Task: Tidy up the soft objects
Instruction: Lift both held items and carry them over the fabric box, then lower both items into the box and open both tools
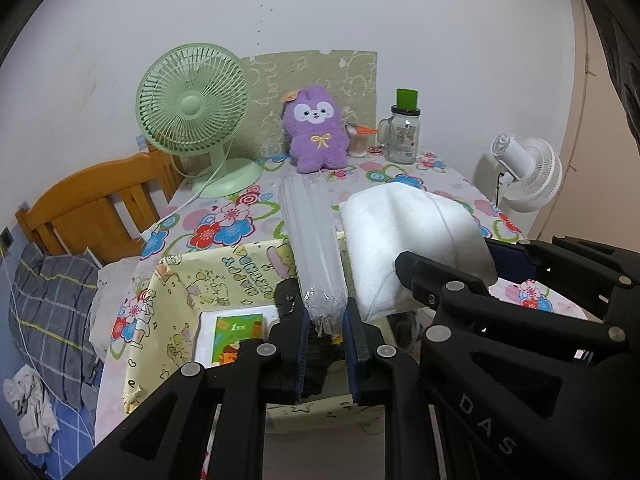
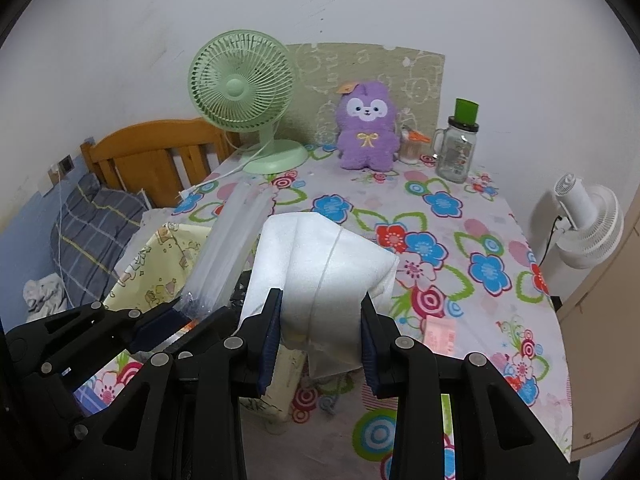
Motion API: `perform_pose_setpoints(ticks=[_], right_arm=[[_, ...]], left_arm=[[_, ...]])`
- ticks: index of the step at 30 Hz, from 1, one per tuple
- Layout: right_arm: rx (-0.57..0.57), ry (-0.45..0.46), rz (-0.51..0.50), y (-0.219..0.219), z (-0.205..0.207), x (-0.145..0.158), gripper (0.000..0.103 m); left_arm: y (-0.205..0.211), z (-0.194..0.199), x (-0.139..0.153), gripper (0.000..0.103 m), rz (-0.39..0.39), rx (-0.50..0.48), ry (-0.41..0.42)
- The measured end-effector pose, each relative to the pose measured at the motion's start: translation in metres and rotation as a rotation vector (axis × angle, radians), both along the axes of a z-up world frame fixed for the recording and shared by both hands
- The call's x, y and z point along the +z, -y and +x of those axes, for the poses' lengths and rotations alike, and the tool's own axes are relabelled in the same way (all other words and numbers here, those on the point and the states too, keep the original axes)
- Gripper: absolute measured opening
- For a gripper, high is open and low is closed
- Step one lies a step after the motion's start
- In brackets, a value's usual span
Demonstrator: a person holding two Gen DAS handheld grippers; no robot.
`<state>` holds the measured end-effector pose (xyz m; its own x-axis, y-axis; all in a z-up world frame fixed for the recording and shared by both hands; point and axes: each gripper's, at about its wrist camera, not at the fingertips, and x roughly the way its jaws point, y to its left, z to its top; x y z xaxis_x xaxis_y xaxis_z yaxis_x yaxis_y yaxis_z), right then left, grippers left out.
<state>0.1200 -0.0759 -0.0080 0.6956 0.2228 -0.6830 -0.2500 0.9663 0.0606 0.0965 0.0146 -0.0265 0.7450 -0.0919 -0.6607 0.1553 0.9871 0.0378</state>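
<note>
Left gripper (image 1: 325,334) pinches the clear plastic sleeve of white sticks (image 1: 312,240); right gripper (image 2: 318,338) squeezes the white folded foam sheet (image 2: 320,264). Both are above the yellow cartoon-print box (image 1: 208,280). Probably light, soft, slippery; grip ends firmly.

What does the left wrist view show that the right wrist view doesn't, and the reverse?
Only the left wrist view looks into the yellow cartoon box and shows the green booklet inside.

Only the right wrist view shows the tablecloth's near right stretch with a pink label lying on it.

Both show the left tool shut on the clear plastic sleeve, the right tool shut on the white foam sheet, the purple plush and the green fan.
</note>
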Motion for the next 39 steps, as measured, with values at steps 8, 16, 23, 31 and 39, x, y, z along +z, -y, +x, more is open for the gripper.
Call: perform_pose_setpoints(ticks=[8,16,23,31,39], right_arm=[[0.028,-0.011,0.004,-0.017,0.010,-0.005,0.038],[0.055,-0.033,-0.002,-0.034,0.019,-0.013,0.038],[0.087,-0.050,-0.006,-0.051,0.025,-0.019,0.038],[0.108,-0.067,-0.014,-0.064,0.031,-0.026,0.038],[0.135,-0.077,-0.023,-0.078,0.036,-0.031,0.038]], left_arm=[[-0.017,0.007,-0.011,0.015,-0.002,0.027,-0.035],[-0.033,0.017,-0.022,0.015,-0.011,0.061,-0.074],[-0.049,0.021,-0.033,0.015,-0.001,0.100,-0.112],[-0.062,0.023,-0.040,0.029,-0.008,0.122,-0.133],[-0.076,0.025,-0.040,0.041,-0.020,0.157,-0.136]])
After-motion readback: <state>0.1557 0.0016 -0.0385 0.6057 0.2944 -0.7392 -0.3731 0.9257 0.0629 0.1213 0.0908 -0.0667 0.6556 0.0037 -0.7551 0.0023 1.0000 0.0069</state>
